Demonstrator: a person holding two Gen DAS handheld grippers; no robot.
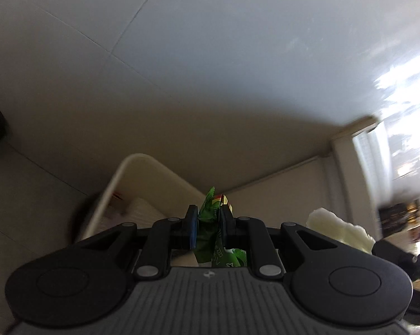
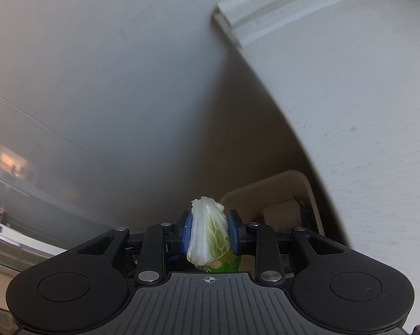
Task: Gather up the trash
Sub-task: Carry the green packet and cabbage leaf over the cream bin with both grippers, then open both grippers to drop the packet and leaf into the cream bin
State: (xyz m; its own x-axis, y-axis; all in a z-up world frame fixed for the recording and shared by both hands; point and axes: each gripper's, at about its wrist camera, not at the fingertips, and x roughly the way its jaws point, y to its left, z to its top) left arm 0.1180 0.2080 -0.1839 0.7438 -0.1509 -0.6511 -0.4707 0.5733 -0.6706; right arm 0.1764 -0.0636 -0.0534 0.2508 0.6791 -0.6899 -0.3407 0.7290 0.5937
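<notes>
My left gripper [image 1: 207,224] is shut on a crumpled green wrapper [image 1: 208,223] with a red and yellow corner; the wrapper sticks out above and below the blue pads. A cream open-topped bin [image 1: 131,164] lies just beyond and left of the fingers, low on the floor. My right gripper [image 2: 210,233] is shut on a pale piece of cabbage leaf [image 2: 207,231], white-ribbed with yellow-green veins. The same cream bin [image 2: 293,177] shows just past its fingers to the right, with white paper inside. The cabbage piece [image 1: 338,233] also appears at the right of the left wrist view.
A pale tiled floor [image 1: 182,69] fills most of the left view. A white table edge [image 2: 363,111] curves over the bin on the right of the right wrist view. A white wall with skirting [image 1: 293,189] stands behind the bin. Both views are blurred.
</notes>
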